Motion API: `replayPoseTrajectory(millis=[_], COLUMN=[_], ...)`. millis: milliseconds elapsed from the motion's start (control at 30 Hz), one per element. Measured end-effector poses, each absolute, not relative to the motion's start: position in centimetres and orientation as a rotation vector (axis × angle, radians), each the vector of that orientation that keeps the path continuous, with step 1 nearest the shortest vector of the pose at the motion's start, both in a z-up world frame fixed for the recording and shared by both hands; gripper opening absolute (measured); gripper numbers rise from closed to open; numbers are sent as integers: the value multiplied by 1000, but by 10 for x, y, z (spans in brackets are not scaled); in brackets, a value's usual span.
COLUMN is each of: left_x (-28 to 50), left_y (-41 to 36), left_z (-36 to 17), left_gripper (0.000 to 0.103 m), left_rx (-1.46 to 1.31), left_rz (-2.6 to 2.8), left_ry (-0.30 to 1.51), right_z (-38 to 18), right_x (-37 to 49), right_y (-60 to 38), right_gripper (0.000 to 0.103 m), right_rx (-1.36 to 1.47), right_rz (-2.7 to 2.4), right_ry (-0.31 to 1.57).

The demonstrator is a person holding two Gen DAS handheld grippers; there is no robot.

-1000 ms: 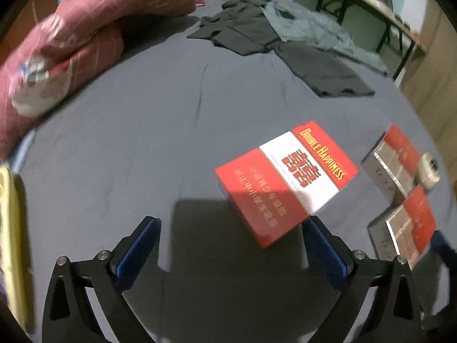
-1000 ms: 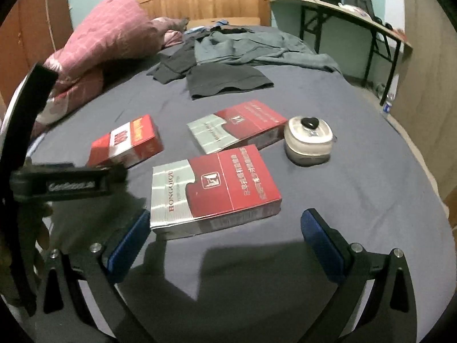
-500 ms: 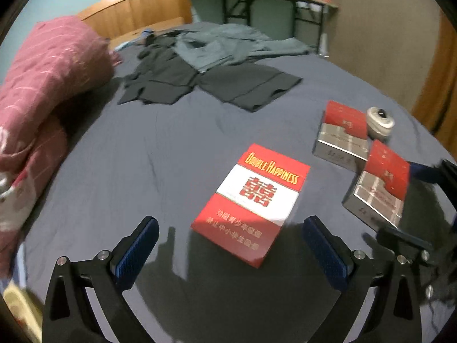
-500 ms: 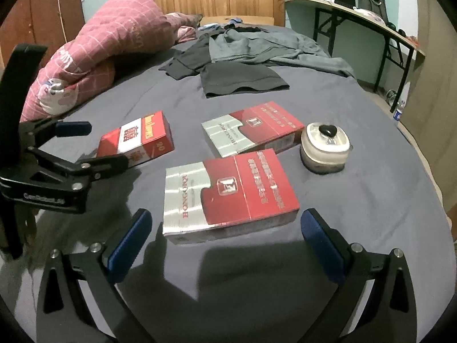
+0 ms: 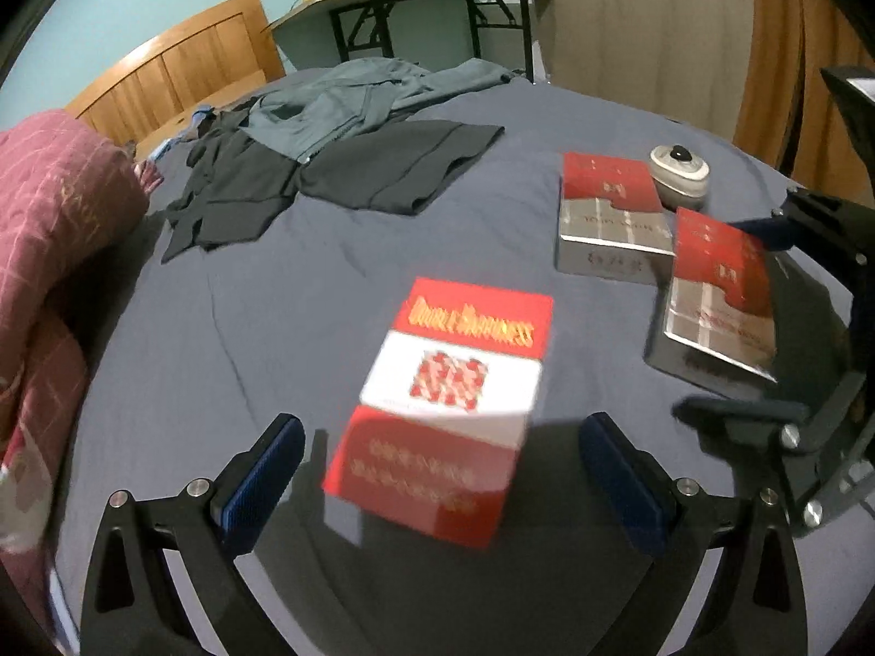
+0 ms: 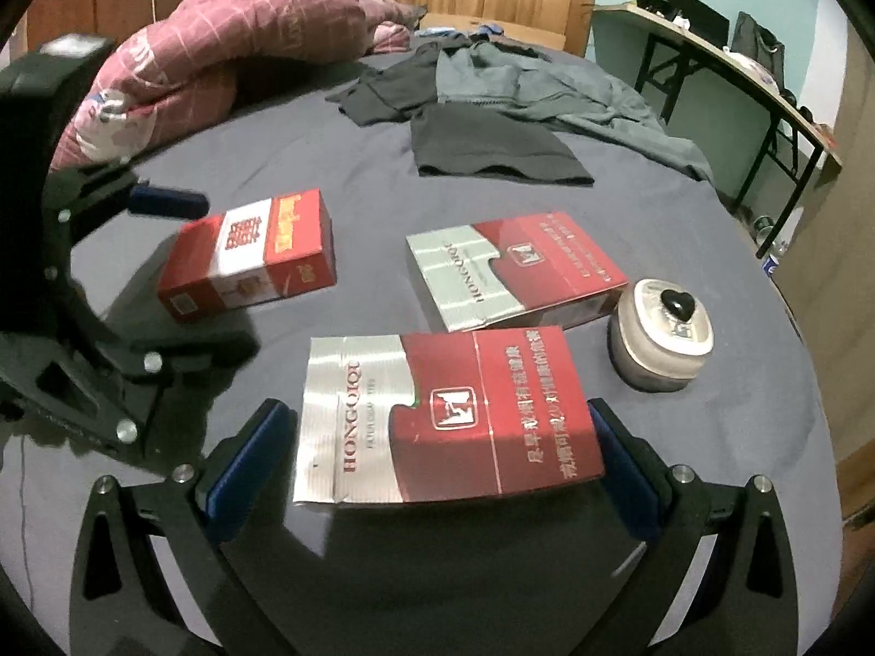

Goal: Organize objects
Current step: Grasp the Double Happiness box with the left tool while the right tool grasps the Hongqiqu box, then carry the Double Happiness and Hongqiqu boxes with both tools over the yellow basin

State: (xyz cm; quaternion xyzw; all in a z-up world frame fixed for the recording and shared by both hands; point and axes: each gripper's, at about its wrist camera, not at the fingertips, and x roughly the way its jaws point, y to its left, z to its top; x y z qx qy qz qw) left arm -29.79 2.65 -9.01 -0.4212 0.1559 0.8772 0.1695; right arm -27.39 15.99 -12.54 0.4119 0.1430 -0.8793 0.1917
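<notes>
Your left gripper (image 5: 440, 462) and right gripper (image 6: 443, 454) each straddle a carton on the bed (image 6: 629, 208), jaws wide, gripping nothing. Approach step, I judge. Next, close squarely on the red-and-white carton (image 5: 448, 399) left of the jar (image 6: 661, 333).

Counts on the bed

Two red-and-silver Hongqiqu cartons (image 6: 448, 415) (image 6: 514, 268), one red-and-white Double Happiness carton (image 6: 249, 254), one small round lidded jar (image 6: 659, 336), and one pink quilt (image 6: 219, 44); several dark garments (image 6: 492, 109) heaped together.

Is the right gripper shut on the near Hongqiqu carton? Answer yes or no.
No: the right gripper is open, its blue pads flanking the near Hongqiqu carton without clamping it.
</notes>
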Motion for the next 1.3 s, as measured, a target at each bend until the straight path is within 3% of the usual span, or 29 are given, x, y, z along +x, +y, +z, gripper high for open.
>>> replayPoseTrajectory(millis=[200,233,267,300,567,800,1000,1167,1300], left_x=[-304,-305,-304,-303,-288,-265,-227,-188,-151], left_y=[37,37,36,36,44,50,36,29,15], left_z=[-92,-94,-95,-95,-93,-92,-88,-81,-79], left_gripper=[101,87,70,66,64,62,61,59,58], left_rx=[-1139,-1147,-1165,-1179,-1215,-1223,-1334,-1384,-1435], left_rz=[2468,2463,2447,2448,2611,2706,2778,2825,2815], left_ry=[543,512,455,405,336,311,45,-12,-173], right_z=[-129,-128,-127,-127,-124,-116,-112,-106,-97], right_x=[-277,-276,-276,-275,-269,-261,-241,-211,-186], right_y=[156,157,158,159,159,173,181,189,194], right_gripper=[101,89,90,89,89,89,89,89,89], right_rx=[1155,1150,1147,1144,1127,1143,1188,1182,1128], right_rz=[-2462,-2470,-2480,-2485,-2526,-2575,-2595,-2621,-2647], right_ry=[420,417,414,412,430,334,262,226,195])
